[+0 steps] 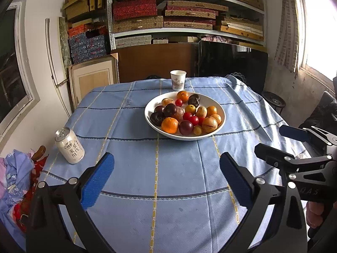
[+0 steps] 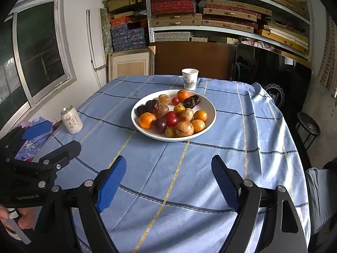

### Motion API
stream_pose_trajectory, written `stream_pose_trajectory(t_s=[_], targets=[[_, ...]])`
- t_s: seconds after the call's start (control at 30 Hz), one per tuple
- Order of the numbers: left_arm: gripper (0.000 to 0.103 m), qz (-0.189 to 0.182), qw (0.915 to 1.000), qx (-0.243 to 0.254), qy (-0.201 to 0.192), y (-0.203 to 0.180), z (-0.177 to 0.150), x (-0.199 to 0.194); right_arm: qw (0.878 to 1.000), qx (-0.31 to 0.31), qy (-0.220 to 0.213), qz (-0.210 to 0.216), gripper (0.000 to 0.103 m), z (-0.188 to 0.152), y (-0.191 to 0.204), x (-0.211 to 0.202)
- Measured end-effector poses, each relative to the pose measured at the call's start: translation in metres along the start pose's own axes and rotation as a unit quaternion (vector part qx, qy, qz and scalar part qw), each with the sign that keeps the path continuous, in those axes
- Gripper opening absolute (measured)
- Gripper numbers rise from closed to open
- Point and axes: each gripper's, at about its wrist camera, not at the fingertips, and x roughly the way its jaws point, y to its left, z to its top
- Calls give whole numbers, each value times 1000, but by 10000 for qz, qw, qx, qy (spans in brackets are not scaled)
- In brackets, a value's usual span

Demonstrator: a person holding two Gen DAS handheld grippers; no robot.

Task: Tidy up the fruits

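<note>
Beyond the left gripper (image 1: 166, 181), straight ahead and well apart, the plate (image 1: 219, 107) of fruit (image 1: 185, 113) is seen on the blue cloth (image 1: 147, 168). The jaws stand wide, with nothing between them. A can (image 1: 69, 145) lies left of the plate, nearer the fingers; a cup (image 1: 178, 80) stands just behind the plate. The right gripper (image 1: 273, 141) is seen right of the plate, also wide and empty.

From the right wrist, the plate (image 2: 210, 107) is placed ahead and slightly left of the right gripper (image 2: 168, 181), whose blue pads (image 2: 111, 183) are spread wide around bare cloth. No long axis is offered by the round fruit (image 2: 172, 113). Both grippers are angled down toward the table; neither is judged clearly nearer.
</note>
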Motion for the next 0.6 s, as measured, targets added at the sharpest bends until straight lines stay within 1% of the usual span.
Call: stream_pose_trajectory(t_s=[0.6], targets=[[98,-25,10000,-29,45,0,-1,6,10000,36,20,-22,84,-2,-4,0]])
